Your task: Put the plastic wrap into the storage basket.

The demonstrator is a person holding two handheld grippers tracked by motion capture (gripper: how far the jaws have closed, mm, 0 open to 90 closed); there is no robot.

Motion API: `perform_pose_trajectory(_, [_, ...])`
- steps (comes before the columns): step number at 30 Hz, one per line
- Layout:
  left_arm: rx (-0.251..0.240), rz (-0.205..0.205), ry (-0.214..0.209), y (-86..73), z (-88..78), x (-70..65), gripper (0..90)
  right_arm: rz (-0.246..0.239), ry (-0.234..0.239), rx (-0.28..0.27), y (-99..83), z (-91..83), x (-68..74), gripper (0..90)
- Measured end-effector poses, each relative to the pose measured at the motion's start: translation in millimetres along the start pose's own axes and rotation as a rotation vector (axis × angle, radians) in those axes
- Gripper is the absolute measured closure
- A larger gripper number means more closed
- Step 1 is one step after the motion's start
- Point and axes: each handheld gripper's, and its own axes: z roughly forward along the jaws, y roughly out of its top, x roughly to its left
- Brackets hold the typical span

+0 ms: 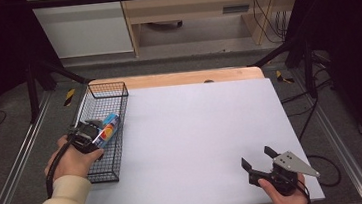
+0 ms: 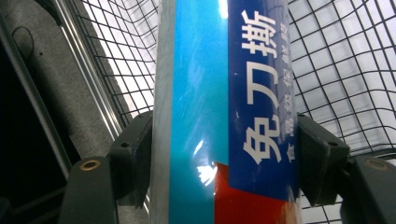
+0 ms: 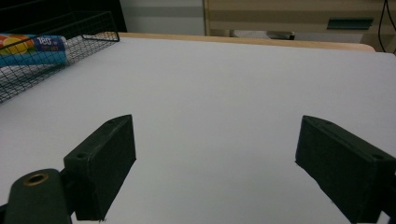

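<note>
At the left of the high view, a black wire basket sits along the left edge of the white counter, its long side running from the lower left toward the upper middle of the frame. The left hand, in a cream sleeve, reaches in from the bottom left and holds the left claw over the middle of the basket. The left claw is closed around a long box printed in blue, teal, red and orange; the box lies slanted inside the basket, its far end pointing toward the upper right.

Seen from the left gripper view, the box rises up the centre of the frame, with a teal band at the left, a dark blue panel with white characters at the right and a red patch near the bottom. The two black jaws press against its left and right sides. The basket's mesh shows behind it, to the right and upper left.

Low at the right of the high view, the right hand holds the right claw just above the bare counter, well apart from the basket. Its jaws stand wide open with nothing between them. The right gripper view shows the same open jaws over the white counter, with the basket and the end of the box at the upper left.
</note>
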Motion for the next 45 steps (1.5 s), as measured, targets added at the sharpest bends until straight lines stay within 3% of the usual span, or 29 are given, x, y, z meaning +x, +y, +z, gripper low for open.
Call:
perform_pose_trajectory(5, [-0.051,-0.002,0.017,-3.9,-5.9,0.2,25.0,-0.005,0.001,-0.001,0.0,0.1,0.0,12.2])
perform_pose_trajectory(8, [-0.120,-0.017,0.024,-10.1,-12.7,1.1,18.6,-0.008,0.004,0.003,-0.5,0.2,0.1,12.1])
perform_pose_trajectory(9, [-0.120,-0.017,0.024,-10.1,-12.7,1.1,17.7,-0.008,0.004,0.003,-0.5,0.2,0.1,12.1])
perform_pose_trajectory(16, [-0.288,-0.040,0.013,-23.8,-36.2,-8.2,10.6,-0.002,0.002,0.003,-0.2,0.4,0.0,11.9])
perform_pose_trajectory(23, [-0.434,-0.007,-0.027,-33.0,-63.9,-24.9,7.6,-0.002,-0.006,0.002,-0.4,-0.7,-0.3,11.6])
perform_pose_trajectory(27, [-0.479,0.028,-0.077,-34.9,-74.6,-34.7,7.2,-0.001,-0.007,0.001,-0.3,-0.6,-0.6,11.1])
perform_pose_trajectory(36, [-0.549,0.114,-0.096,-32.4,-95.7,-61.8,7.0,-0.002,-0.014,0.004,-0.5,-0.8,-2.1,9.0])
perform_pose_trajectory(45, [-0.575,0.189,-0.108,-26.0,-105.5,-84.7,7.1,-0.001,-0.018,0.006,-0.3,-1.4,-3.0,8.2])
